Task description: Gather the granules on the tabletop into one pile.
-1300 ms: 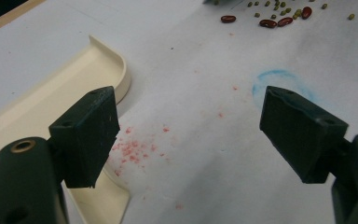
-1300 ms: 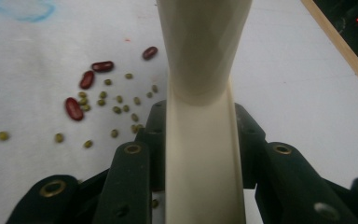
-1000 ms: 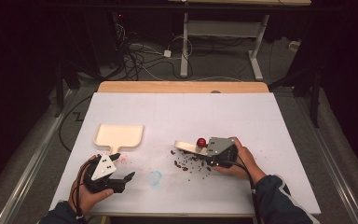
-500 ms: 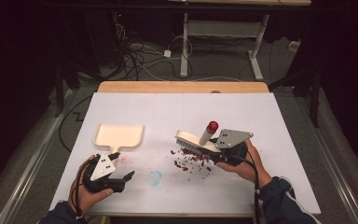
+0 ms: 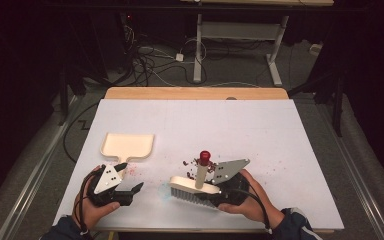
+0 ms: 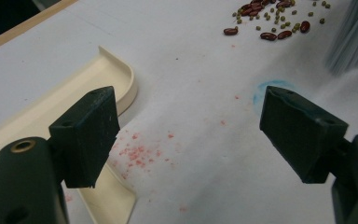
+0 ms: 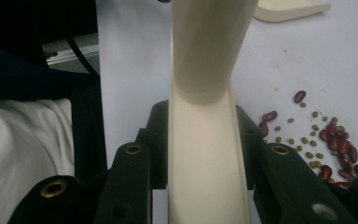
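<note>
High view has the right claw [image 5: 215, 192] clamped on the brush [image 5: 194, 189], beans [image 5: 192, 164] just beyond its bristles, toward the dustpan [image 5: 128, 146] by the gaping, empty left claw [image 5: 132, 192].

White paper sheet [image 5: 260, 130] covering the tabletop, with a light wooden table edge [image 5: 195, 93] exposed along its far side. Scattered pink speckled stains [image 6: 140, 151] and a faint blue ring-shaped mark [image 6: 261, 88] lie on the sheet. Beyond the table: a tangle of black cables [image 5: 145, 60] on the grey floor, a small white plug block [image 5: 179, 57] among them, and a white metal desk frame [image 5: 198, 55].
</note>
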Demonstrator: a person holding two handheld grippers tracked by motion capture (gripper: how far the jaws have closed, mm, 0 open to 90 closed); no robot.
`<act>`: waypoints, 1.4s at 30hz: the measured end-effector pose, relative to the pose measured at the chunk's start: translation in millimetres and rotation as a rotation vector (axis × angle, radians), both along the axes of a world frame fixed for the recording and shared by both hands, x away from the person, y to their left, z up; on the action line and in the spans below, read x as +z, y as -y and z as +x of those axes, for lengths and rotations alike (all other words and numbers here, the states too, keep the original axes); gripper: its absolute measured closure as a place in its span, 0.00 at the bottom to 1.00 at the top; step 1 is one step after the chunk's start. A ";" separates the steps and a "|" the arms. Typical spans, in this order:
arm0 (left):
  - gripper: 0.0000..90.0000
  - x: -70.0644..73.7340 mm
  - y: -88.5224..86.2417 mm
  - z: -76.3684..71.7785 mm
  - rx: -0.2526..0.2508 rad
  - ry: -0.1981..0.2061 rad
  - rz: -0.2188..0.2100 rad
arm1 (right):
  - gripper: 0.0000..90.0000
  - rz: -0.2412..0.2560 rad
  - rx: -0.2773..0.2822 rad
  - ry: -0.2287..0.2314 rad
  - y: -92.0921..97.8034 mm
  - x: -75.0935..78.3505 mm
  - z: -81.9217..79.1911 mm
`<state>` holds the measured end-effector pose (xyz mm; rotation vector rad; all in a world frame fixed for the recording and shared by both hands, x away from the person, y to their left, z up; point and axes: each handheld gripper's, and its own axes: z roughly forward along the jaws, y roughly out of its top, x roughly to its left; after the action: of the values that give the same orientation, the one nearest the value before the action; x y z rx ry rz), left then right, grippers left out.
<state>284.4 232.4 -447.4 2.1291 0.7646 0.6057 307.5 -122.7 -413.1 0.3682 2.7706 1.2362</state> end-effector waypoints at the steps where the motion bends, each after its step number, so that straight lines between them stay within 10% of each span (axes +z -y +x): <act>1: 0.21 0.1 -0.5 0.3 -0.001 0.000 -0.001 | 0.74 0.009 -0.007 0.000 -1.6 -3.1 1.5; 17: 0.21 -0.6 -0.6 1.3 -0.011 -0.018 -0.021 | 0.74 0.072 -0.381 0.038 4.1 -24.0 44.7; 35: 0.21 0.0 -0.9 2.0 -0.016 -0.024 -0.015 | 0.74 0.092 -0.412 0.120 15.4 -0.6 48.3; 42: 0.21 -2.7 -0.6 4.9 -0.017 -0.037 -0.009 | 0.74 0.056 -0.403 0.201 4.1 21.1 84.6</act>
<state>289.2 233.0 -450.1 2.1422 0.7670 0.5541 392.1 -126.7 -392.0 0.7215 2.3451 1.1747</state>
